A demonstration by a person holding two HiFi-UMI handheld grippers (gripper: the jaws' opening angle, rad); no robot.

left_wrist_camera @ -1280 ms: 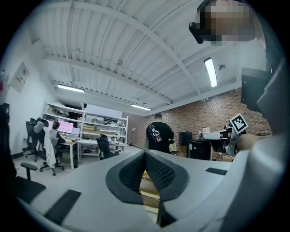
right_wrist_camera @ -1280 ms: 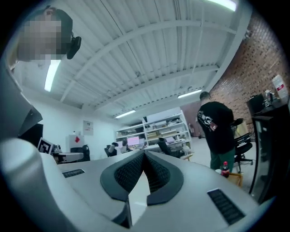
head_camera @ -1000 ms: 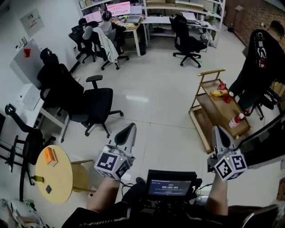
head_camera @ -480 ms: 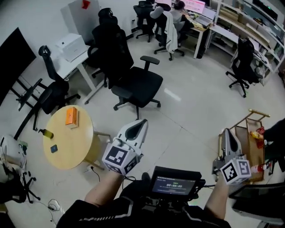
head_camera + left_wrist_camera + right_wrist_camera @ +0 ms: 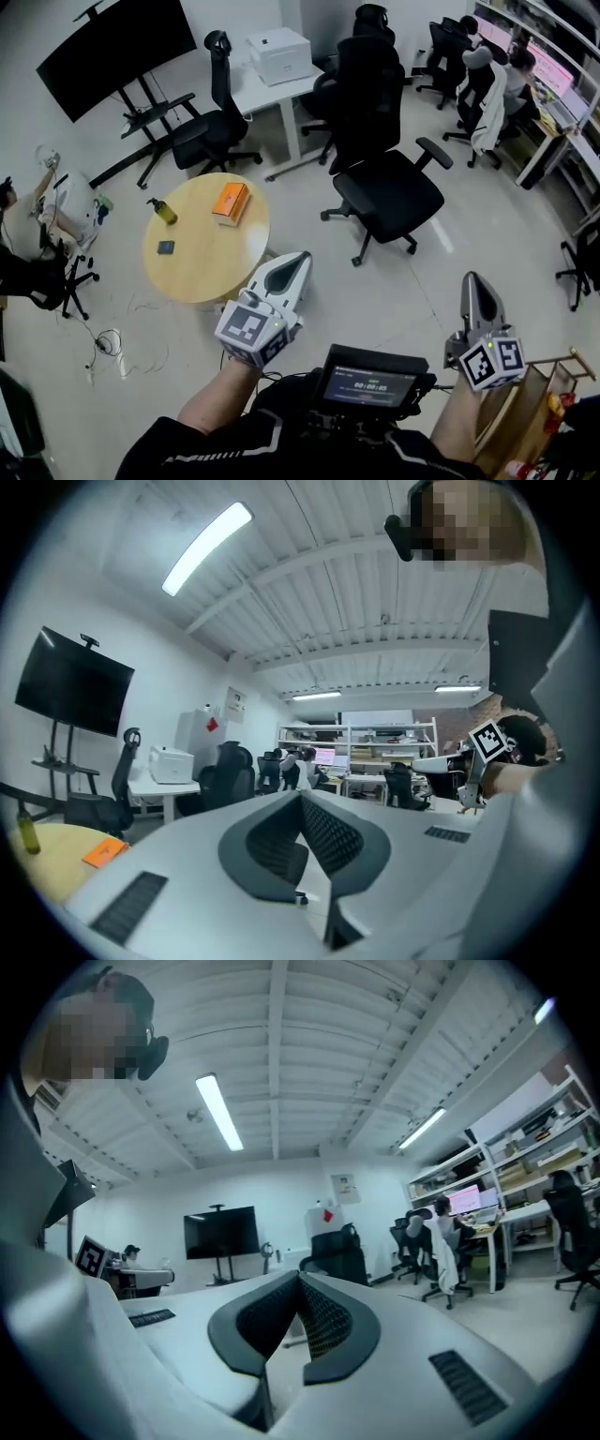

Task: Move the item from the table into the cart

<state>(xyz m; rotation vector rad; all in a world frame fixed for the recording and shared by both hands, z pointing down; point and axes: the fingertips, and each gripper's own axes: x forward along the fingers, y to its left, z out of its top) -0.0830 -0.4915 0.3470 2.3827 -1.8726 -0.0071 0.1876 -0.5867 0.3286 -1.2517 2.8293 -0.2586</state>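
While left claw (image 5: 300,259) and right claw (image 5: 472,280) sit closed, three items (image 5: 231,202) (image 5: 162,211) (image 5: 165,247) top one table (image 5: 202,274).

legible text: none | small screen (image 5: 372,385) — timer-like digits, too blurred to read

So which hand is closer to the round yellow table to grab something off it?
Left. The left tool sits right beside the round yellow table, where the orange box lies. The right tool is over by the cart, farther from the table. Both tools are shut and empty.
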